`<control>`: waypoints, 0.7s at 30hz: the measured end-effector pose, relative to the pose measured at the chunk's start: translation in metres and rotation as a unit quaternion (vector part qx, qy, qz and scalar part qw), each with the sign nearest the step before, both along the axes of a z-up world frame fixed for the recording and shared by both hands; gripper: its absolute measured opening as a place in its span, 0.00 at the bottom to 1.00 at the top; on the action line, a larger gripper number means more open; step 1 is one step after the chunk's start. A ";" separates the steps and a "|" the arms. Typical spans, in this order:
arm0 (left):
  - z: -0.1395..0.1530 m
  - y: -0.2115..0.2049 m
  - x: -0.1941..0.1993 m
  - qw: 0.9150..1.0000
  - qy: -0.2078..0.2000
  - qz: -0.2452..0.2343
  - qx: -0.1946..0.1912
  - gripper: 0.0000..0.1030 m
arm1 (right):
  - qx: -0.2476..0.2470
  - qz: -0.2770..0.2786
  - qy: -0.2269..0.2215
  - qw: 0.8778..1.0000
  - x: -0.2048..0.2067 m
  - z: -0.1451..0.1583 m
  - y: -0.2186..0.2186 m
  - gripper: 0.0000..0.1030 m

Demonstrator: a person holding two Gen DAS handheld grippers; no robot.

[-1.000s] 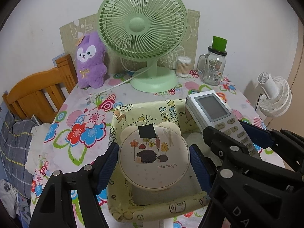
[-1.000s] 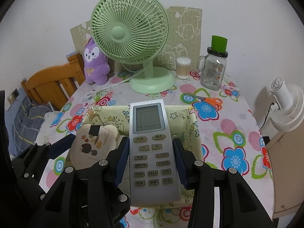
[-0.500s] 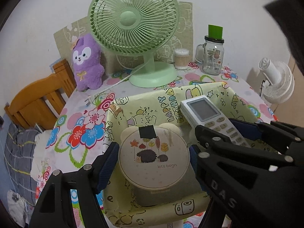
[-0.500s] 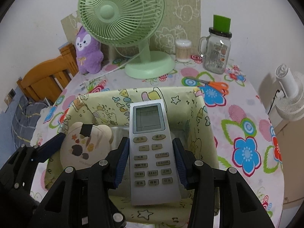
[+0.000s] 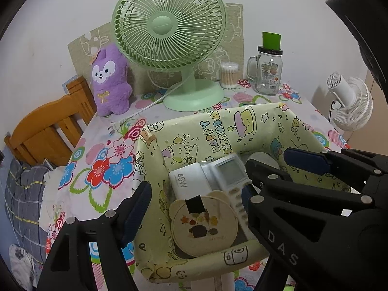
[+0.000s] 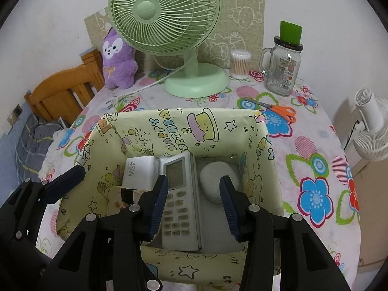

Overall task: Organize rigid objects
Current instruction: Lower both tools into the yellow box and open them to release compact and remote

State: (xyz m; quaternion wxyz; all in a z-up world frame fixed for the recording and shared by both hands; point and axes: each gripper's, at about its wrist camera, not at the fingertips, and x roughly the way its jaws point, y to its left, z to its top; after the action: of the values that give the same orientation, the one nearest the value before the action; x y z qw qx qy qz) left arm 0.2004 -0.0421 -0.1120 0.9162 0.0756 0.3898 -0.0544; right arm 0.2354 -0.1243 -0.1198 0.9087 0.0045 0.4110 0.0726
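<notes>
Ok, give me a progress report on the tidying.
Done: the remote, the round hedgehog case, a white 45W charger and a white oval case all lie in the yellow box. In hand: nothing; the left claw and right claw are both open over the box. Left: probably the orange scissors on the table.

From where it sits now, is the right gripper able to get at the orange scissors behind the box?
Probably yes. The right gripper is open and empty over the box; the scissors lie uncovered on the tablecloth just past the box's far right corner. It would only need to lift clear of the wall first.
</notes>
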 end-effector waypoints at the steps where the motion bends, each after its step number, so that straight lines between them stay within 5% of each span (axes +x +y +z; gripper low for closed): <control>1: 0.000 0.000 -0.001 1.000 0.000 0.000 0.000 0.76 | -0.002 -0.001 0.000 1.000 -0.001 0.000 0.000 0.48; 6: 0.003 0.000 -0.008 1.000 -0.002 -0.002 -0.001 0.78 | -0.002 -0.004 -0.001 1.000 -0.008 0.004 -0.001 0.48; 21: 0.019 0.005 -0.036 1.000 -0.010 -0.006 -0.019 0.88 | -0.006 -0.005 -0.046 0.999 -0.052 0.028 -0.001 0.80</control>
State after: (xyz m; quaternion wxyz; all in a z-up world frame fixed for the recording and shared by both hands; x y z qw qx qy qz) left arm 0.1649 -0.0368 -0.0932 0.9209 0.0614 0.3793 -0.0661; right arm 0.1835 -0.1248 -0.0923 0.9269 -0.0021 0.3696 0.0655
